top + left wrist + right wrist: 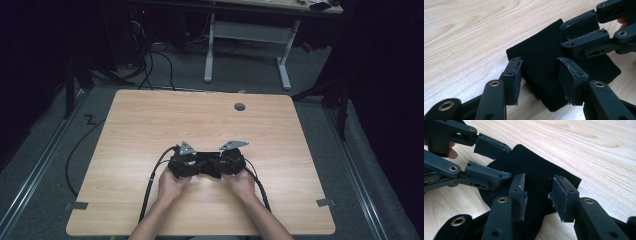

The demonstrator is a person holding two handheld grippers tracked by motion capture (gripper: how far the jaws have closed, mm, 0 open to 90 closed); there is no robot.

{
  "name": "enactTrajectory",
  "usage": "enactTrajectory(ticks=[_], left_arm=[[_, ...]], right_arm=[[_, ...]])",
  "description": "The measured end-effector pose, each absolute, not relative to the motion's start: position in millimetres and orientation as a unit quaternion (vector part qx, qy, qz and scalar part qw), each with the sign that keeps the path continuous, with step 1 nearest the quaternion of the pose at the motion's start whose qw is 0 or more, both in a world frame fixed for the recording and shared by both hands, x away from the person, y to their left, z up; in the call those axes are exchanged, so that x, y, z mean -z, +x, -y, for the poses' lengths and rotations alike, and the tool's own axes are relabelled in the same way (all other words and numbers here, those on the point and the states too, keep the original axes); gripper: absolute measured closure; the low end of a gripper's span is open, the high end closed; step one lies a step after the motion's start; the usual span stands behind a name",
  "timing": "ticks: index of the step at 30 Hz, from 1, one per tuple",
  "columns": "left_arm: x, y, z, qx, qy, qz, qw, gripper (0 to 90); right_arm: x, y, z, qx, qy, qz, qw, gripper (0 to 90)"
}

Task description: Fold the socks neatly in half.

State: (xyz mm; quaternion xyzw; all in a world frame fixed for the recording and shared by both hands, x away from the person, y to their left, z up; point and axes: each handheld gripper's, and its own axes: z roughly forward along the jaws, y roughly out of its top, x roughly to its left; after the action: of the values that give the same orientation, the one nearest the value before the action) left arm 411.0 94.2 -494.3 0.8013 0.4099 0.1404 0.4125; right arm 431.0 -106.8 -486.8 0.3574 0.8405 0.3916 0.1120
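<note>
A piece of black cloth (541, 50) lies flat on the light wooden table (200, 120), slightly right of the middle near the front. In the high view both hands hold their grippers low over it, tips facing each other: the left gripper (199, 167) from the left, the right gripper (214, 167) from the right. In the left gripper view, the left gripper (540, 75) stands open over the cloth's near edge, pads clear of it. The right gripper (537, 192) is open too, above the cloth (534, 165), with nothing pinched. Each gripper shows in the other's view, jaws apart: right gripper (563, 35), left gripper (507, 161).
A round cable hole (240, 106) sits near the table's far edge. Black cables (150, 185) trail from the grippers over the front edge. Behind the table stands a white desk frame (247, 35) on grey carpet, with more cables on the floor.
</note>
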Motion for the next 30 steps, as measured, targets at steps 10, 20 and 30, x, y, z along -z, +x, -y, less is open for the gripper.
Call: enactTrajectory(ticks=[10, 20, 30], left_arm=[[489.8, 413.5, -93.5, -0.151, 0.804, -0.403, 0.410, 50.8], [480.9, 403.5, -105.8, -0.167, 0.785, -0.399, 0.444, 40.5], [465.7, 390.4, -131.6, -0.184, 0.764, -0.408, 0.464, 39.2]], right_arm=[[486.6, 433.6, 107.7, -0.394, 0.368, -0.834, 0.117, 60.0], [480.7, 434.0, 116.0, -0.411, 0.389, -0.817, 0.110, 50.8], [458.1, 420.2, 130.0, -0.442, 0.374, -0.804, 0.138, 50.4]])
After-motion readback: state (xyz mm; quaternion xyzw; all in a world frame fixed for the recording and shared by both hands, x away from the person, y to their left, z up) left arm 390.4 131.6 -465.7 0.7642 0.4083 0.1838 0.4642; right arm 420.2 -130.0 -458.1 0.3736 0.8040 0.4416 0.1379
